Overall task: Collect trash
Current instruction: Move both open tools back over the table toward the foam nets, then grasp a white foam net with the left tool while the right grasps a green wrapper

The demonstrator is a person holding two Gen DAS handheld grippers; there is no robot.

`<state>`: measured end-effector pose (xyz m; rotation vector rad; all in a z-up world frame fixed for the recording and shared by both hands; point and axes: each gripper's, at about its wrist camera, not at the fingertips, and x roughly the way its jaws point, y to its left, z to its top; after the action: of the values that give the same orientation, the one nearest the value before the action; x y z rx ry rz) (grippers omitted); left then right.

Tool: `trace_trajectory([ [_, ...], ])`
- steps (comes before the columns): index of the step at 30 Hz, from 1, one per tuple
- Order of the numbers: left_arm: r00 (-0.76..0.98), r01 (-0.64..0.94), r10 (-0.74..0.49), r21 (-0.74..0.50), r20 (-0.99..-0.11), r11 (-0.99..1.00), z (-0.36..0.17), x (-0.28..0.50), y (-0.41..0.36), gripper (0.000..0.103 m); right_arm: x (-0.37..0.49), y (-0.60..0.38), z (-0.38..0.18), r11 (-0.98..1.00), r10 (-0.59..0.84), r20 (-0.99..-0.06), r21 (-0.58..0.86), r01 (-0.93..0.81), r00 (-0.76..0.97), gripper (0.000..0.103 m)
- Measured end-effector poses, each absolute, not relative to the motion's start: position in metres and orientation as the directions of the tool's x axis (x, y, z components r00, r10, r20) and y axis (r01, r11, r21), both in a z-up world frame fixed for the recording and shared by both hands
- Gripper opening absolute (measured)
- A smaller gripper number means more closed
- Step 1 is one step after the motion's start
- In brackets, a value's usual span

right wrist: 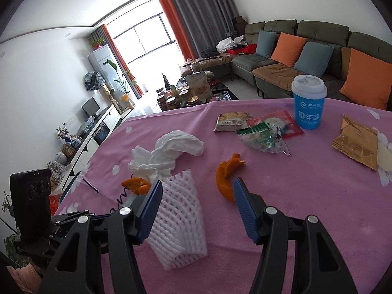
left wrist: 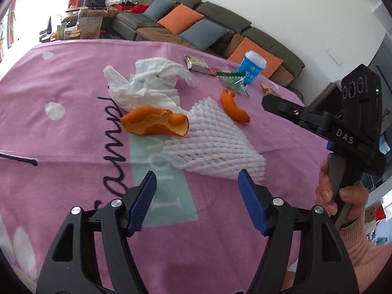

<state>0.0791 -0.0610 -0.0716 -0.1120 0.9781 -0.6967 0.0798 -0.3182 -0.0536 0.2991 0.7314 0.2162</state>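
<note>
Counter [right wrist: 281, 220] under pink cloth: open space nearest both grippers, far edge at twelve o'clock. Trash mid-counter: two orange peels [left wrist: 156, 122], one foam net [left wrist: 215, 142], one tissue wad [left wrist: 147, 83], four wrappers [right wrist: 355, 142], one cup [right wrist: 309, 103]. Left gripper [left wrist: 197, 201] and right gripper [right wrist: 197, 210] jaws released, empty.

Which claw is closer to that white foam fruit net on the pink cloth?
Right, narrowly. The right claw hangs open directly over the foam net, its left finger overlapping the net's edge in view. The left claw is open too, just short of the net's near end, not touching.

Larger orange peel [right wrist: 136, 185] half hidden behind fingers [right wrist: 150, 210]
</note>
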Motion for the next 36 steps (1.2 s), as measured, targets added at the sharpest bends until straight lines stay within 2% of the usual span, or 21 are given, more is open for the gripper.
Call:
trace_trajectory([
  [16, 0.332, 0.509, -0.562, -0.358, -0.758, 0.783, -0.073, 0.094, -0.101, 0.066, 0.094, -0.328, -0.073, 0.928, 0.302, -0.640, 0.366, -0.065, 0.707, 0.058],
  [20, 0.344, 0.496, -0.546, -0.346, -0.764, 0.796, -0.074, 0.098, -0.103, 0.053, 0.095, -0.332, -0.077, 0.927, 0.300, -0.647, 0.370, -0.056, 0.700, 0.058],
  [22, 0.344, 0.494, -0.542, -0.343, -0.767, 0.799, -0.075, 0.100, -0.103, 0.036, 0.097, -0.333, -0.079, 0.927, 0.301, -0.652, 0.371, -0.054, 0.696, 0.058],
  [27, 0.337, 0.489, -0.552, -0.359, -0.763, 0.795, -0.077, 0.101, -0.101, 0.014, 0.103, -0.330, -0.084, 0.932, 0.298, -0.669, 0.359, -0.054, 0.681, 0.057],
  [30, 0.352, 0.501, -0.551, -0.345, -0.757, 0.794, -0.075, 0.097, -0.101, 0.012, 0.106, -0.327, -0.085, 0.935, 0.293, -0.673, 0.350, -0.056, 0.679, 0.055],
  [34, 0.367, 0.519, -0.563, -0.340, -0.740, 0.785, -0.070, 0.090, -0.095, 0.011, 0.111, -0.327, -0.088, 0.938, 0.286, -0.685, 0.344, -0.048, 0.670, 0.040],
  [36, 0.370, 0.531, -0.585, -0.352, -0.721, 0.771, -0.064, 0.086, -0.089, 0.011, 0.113, -0.330, -0.089, 0.937, 0.281, -0.687, 0.349, -0.035, 0.670, 0.039],
])
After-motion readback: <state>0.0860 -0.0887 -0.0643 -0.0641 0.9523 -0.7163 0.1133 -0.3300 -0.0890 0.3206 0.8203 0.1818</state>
